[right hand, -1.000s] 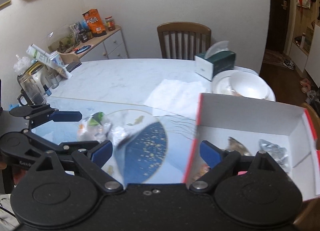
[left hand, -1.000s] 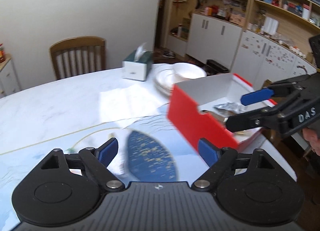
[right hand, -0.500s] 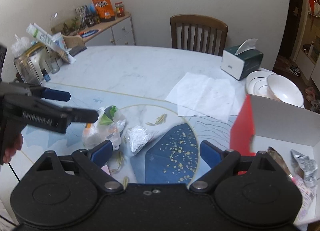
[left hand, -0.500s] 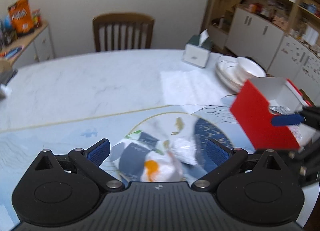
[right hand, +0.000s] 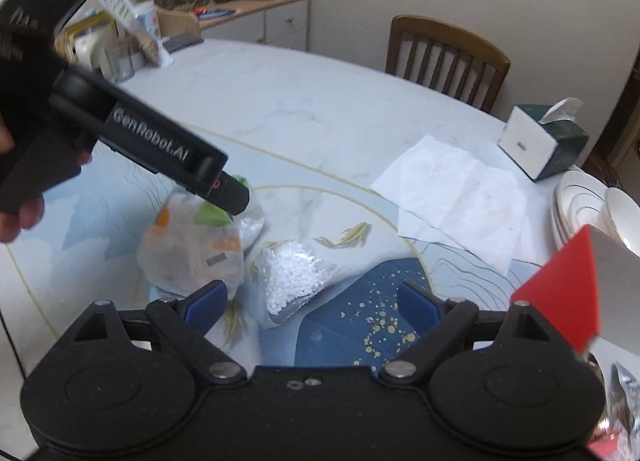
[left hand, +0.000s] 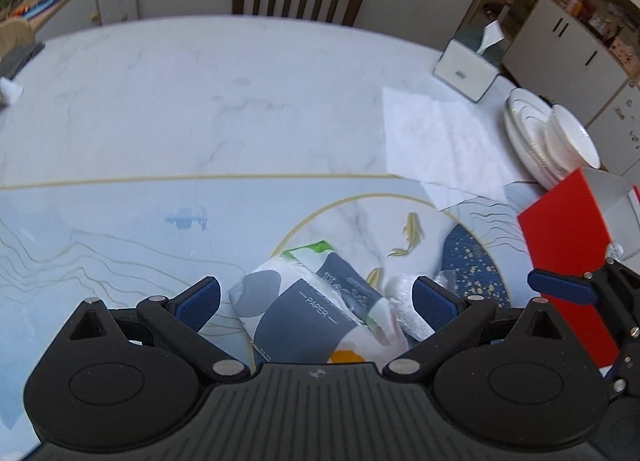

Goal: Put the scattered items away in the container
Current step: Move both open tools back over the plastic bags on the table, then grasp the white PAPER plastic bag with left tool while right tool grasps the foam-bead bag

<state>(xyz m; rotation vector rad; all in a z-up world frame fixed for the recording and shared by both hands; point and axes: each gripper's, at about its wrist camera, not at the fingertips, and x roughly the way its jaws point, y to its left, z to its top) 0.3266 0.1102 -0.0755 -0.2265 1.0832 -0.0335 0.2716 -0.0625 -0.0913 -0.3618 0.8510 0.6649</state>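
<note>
Two packs left on table. Left gripper (left hand: 316,299) wide open, empty, straddling tissue pack (left hand: 308,309), long axis slanting across jaws. Right gripper (right hand: 312,303) closing slightly, empty, bead bag (right hand: 294,273) between fingers. Box (right hand: 576,293) farther right.

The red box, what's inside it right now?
In the right wrist view, the red box shows only a crinkled silver wrapper at the frame's edge. The rest of its inside is cut off or hidden behind the gripper body.
</note>
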